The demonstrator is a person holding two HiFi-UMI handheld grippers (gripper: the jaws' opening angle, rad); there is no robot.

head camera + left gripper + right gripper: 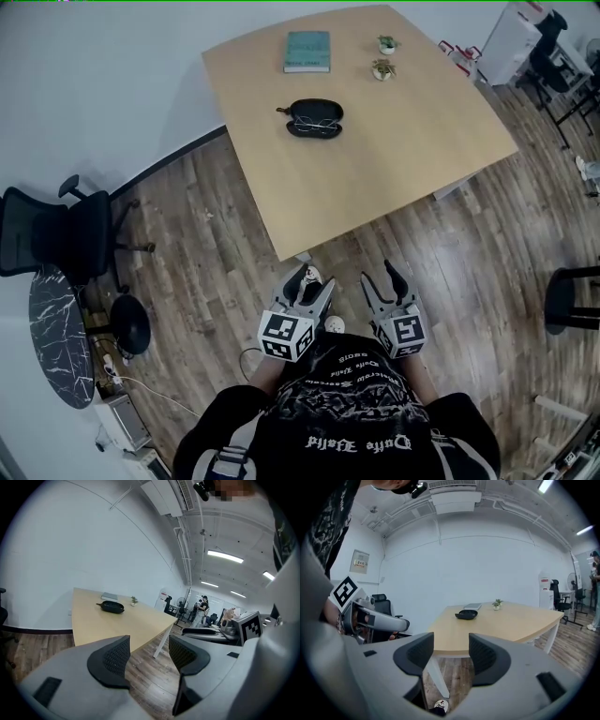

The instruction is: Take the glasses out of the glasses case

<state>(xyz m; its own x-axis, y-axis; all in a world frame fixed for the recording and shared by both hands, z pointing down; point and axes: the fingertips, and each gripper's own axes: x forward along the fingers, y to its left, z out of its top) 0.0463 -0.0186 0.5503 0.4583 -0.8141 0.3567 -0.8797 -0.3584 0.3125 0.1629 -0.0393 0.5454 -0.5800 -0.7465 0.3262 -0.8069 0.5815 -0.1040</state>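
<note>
An open black glasses case [314,118] lies on the far half of the light wooden table [375,178], with glasses visible inside it. The same case [112,607] shows small and distant in the left gripper view, and the case [466,615] also appears far off in the right gripper view. Both grippers are held close to the person's body, short of the table's near corner. My left gripper [316,284] is open with nothing between its jaws. My right gripper [378,278] is open and empty too.
A teal book [307,52] and two small potted plants [385,56] sit at the table's far end. A black office chair [56,234] and a dark round side table [58,337] stand at the left on the wooden floor. More chairs [567,300] stand at the right.
</note>
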